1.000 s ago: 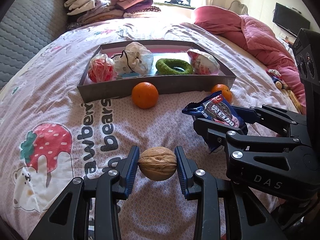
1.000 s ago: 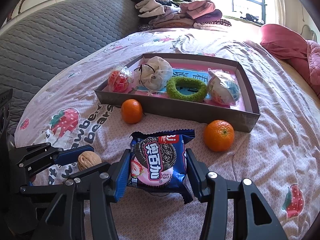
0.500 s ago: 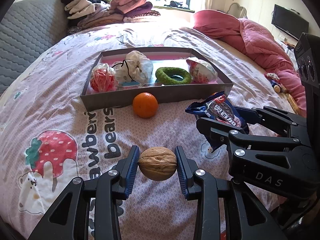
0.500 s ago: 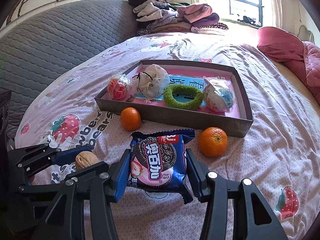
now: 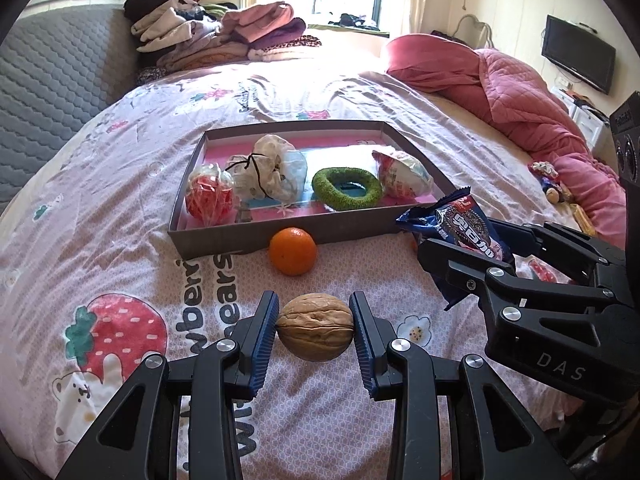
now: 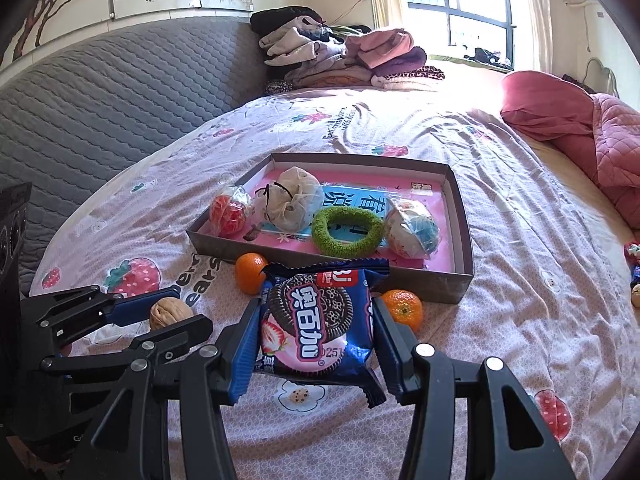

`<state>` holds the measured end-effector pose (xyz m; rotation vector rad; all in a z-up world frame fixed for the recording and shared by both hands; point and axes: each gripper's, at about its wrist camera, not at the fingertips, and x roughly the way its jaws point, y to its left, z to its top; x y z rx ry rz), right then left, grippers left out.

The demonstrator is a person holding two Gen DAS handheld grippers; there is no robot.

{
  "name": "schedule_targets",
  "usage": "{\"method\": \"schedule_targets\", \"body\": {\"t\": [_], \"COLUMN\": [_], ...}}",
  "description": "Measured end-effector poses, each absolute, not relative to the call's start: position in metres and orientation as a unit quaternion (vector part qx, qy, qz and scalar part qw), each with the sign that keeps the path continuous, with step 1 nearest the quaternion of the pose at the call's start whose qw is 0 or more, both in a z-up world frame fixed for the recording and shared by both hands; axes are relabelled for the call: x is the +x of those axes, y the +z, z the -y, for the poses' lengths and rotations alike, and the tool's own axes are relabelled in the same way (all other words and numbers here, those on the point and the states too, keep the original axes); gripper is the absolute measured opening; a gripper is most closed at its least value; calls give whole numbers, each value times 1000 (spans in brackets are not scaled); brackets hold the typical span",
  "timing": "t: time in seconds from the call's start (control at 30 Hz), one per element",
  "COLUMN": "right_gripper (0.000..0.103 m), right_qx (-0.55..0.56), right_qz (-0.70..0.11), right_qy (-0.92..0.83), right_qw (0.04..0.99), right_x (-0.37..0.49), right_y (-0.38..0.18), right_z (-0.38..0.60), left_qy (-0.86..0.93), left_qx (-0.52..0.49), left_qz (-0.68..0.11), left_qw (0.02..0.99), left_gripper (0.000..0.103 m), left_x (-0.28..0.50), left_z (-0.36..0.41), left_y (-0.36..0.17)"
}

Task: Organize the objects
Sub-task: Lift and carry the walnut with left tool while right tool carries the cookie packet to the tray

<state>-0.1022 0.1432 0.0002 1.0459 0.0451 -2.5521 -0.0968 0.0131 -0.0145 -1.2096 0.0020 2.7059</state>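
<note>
Carrying step, by the look of it. Left tongs (image 5: 315, 328) clenched on a walnut (image 5: 315, 327), raised over the bed (image 5: 120, 184); right tongs (image 6: 316, 340) gripping a cookie packet (image 6: 318, 320). Two oranges (image 6: 250, 273) lying near the box (image 5: 280, 231). Next: forward over the near wall, then release inside.

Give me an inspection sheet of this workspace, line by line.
Surface: bed sheet with strawberry print, rumpled.
Job's things: shallow box holds a red mesh bundle, cloth pouch, green ring and wrapped ball; two oranges lie on the sheet before its front wall.
Clutter: folded clothes, pink quilt.
Grippers: left tool shut on walnut; right tool shut on cookie packet.
Cables: nothing seen.
Surroundings: window, grey headboard, wall television.
</note>
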Motion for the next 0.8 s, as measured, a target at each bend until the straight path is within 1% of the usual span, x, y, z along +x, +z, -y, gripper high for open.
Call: {"method": "schedule_targets", "body": {"t": [0.47, 0.8], "right_gripper": [52, 52], "right_qx": [361, 350], "right_qz": [-6, 1], "right_qy": [-913, -917], "right_qw": [190, 191], "right_x": [-100, -102], "right_y": [8, 16], "right_z": [-148, -152], "left_qy": [918, 922], "left_qx": [-388, -382], "left_qz": [9, 11], "left_qw": [76, 68], "left_gripper": [37, 37], "left_x": [-104, -109], "left_z": [-4, 3], "left_y": [3, 6]}}
